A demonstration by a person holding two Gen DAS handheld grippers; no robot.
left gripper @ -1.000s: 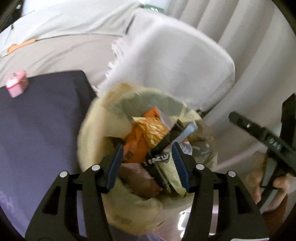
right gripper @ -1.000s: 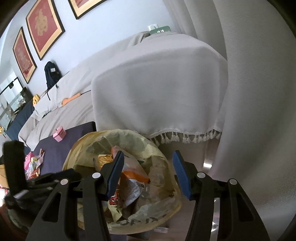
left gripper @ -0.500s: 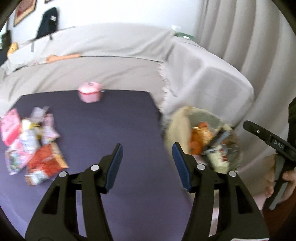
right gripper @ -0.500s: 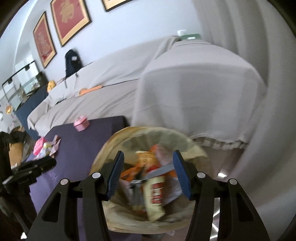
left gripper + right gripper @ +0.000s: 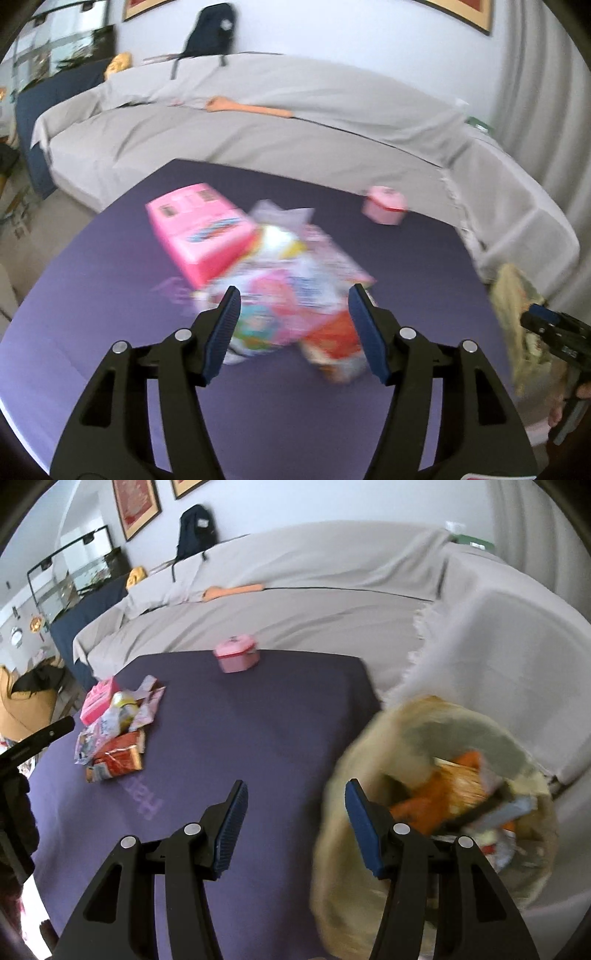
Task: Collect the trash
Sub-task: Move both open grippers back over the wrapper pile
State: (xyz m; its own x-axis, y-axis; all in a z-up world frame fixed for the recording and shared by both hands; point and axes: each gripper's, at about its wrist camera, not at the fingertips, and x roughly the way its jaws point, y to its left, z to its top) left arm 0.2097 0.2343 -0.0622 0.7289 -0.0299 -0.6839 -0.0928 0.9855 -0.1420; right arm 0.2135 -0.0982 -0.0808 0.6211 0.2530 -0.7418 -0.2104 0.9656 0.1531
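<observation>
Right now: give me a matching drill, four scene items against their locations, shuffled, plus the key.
Items:
1. pink box
2. small pink case
3. orange wrapper
4. backpack

Places:
A. on top of the sofa back
B. inside the trash bin
C. far edge of the purple table, alone
D. in the pile of wrappers on the table

Pairs: 1-D, 2-C, 3-B, 4-A

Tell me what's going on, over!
Left gripper open, empty, over the wrapper pile. Right gripper open, empty, beside the trash bin. Bin holds wrappers. Nothing in the way.
</observation>
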